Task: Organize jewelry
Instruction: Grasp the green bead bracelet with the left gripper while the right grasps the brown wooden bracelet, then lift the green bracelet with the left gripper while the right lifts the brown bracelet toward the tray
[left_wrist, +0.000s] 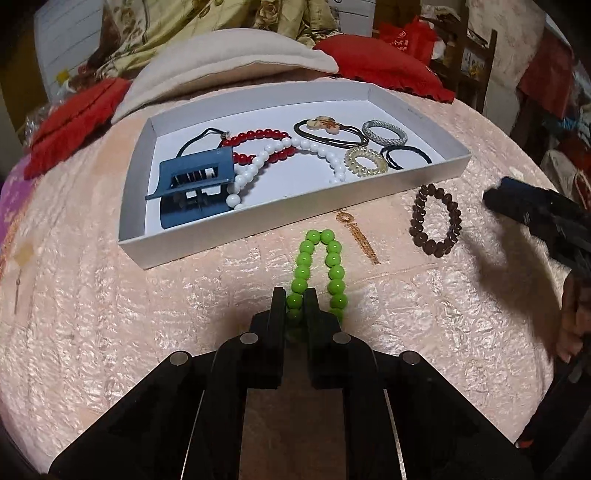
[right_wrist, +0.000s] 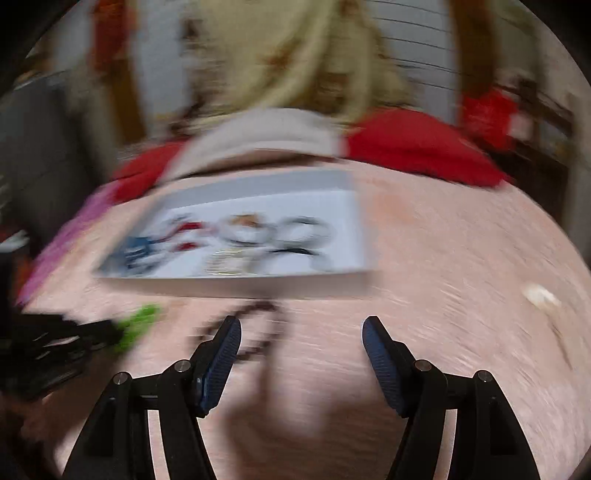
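Both cameras ride just behind their own tool and look forward and steeply down along its 2 fingers at a pink bedspread (left_wrist: 110, 295). The left view sits close over the left tool (left_wrist: 294, 295); the white tray (left_wrist: 136, 236) lies ahead and slightly left of it, the brown bracelet (left_wrist: 436, 221) ahead to its right, and the right tool (left_wrist: 517, 206) enters at the far right edge. The right view is blurred and sits higher above the right tool (right_wrist: 301, 332), facing the tray (right_wrist: 236, 284) straight ahead. Both views share the tray, the green beads (left_wrist: 317, 269) (right_wrist: 140, 321), the brown bracelet (right_wrist: 258, 328) and the cushions beyond.
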